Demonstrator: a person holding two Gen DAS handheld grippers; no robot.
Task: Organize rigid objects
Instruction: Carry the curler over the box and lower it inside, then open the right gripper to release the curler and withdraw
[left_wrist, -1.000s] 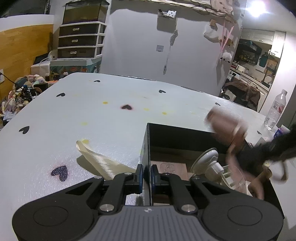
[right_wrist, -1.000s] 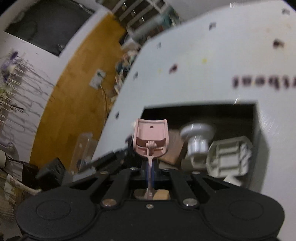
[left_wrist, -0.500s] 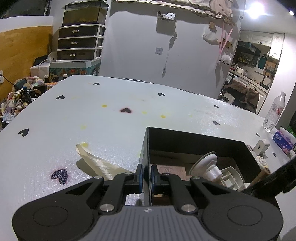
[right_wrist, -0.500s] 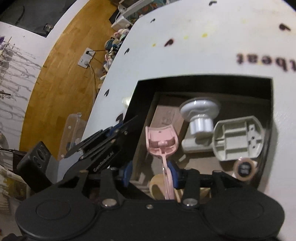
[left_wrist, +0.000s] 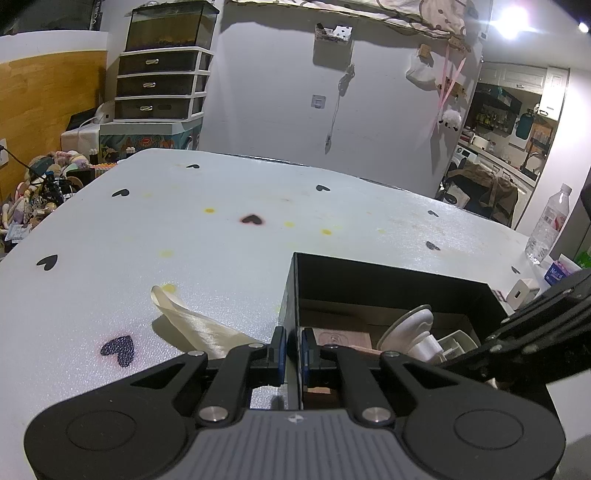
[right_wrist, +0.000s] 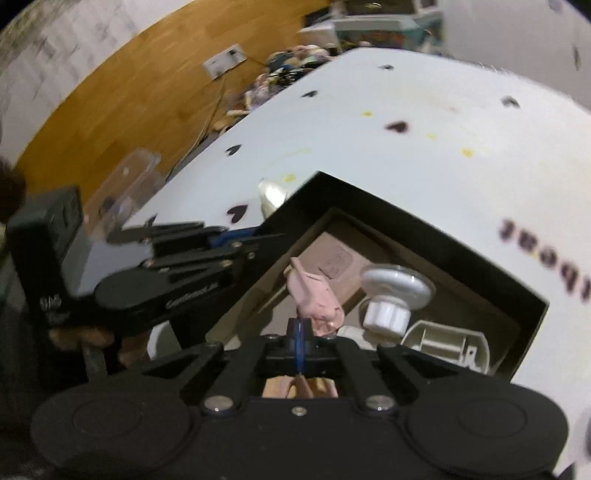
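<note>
Black fingers of the left gripper (left_wrist: 293, 347) stand narrow, their blue pads clamped from either side on the near-left wall of the black box (left_wrist: 388, 273). The right gripper (right_wrist: 300, 339) hangs over the box's near end; its jaws have just been closing, and the blue pads are now pressed almost together. The pink eyelash curler (right_wrist: 314, 299) is in the box. Its head is tilted up just beyond those pads and its pale loops show under the gripper body. The pads hide whether its thin handle is pinched between them, so I cannot tell.

Further inside, a brown card (right_wrist: 332, 258) lies flat on the box floor behind the curler. To its right a white suction-cup knob (right_wrist: 395, 288) rests tilted. Beside that, against the right wall, lies a grey plastic bracket (right_wrist: 443, 343).

Outside the box, just left of the clamped wall, a cream ribbon (left_wrist: 192, 325) lies on the white foam table cover (left_wrist: 184, 240), which is printed with black hearts and marked with yellow spots. Near the far right edge of the table stand a small white block (left_wrist: 521, 291) and a clear water bottle (left_wrist: 550, 225). Beyond the table's far left corner is a white drawer unit (left_wrist: 159, 88) with a glass tank (left_wrist: 170, 26) on top.
</note>
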